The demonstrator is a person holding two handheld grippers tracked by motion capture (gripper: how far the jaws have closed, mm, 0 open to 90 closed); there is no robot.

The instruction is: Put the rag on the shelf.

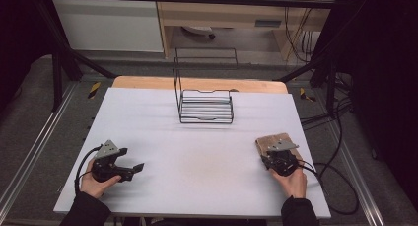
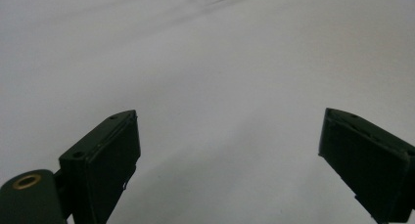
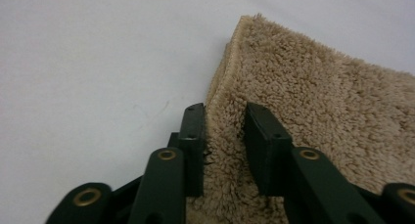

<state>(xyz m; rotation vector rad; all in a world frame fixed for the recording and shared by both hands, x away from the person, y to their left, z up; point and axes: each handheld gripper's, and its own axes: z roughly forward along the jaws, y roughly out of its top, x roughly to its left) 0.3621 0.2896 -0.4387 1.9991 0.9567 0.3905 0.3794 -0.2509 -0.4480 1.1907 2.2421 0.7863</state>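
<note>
Right gripper [image 3: 224, 131]: yours, at the counter's [image 1: 197, 162] near right corner, jaws closed down on the left-hand hemmed edge of the tan towel [image 3: 333, 121], pile bunched between them. Towel: folded, flat on the counter by its right edge, lying just ahead of this gripper and running away toward the far edge; the part under the gripper body is hidden from above.

Left gripper [image 1: 129, 159]: yours, near the counter's near left corner, jaws spread wide, nothing between them, bare counter ahead; well apart from the towel, so your right hand is the nearer.

Wire rack [image 1: 206, 105]: black, standing near the middle of the far edge, well apart from both grippers.

Not determinable: the towel's layer count; how deep the grip reaches.
</note>
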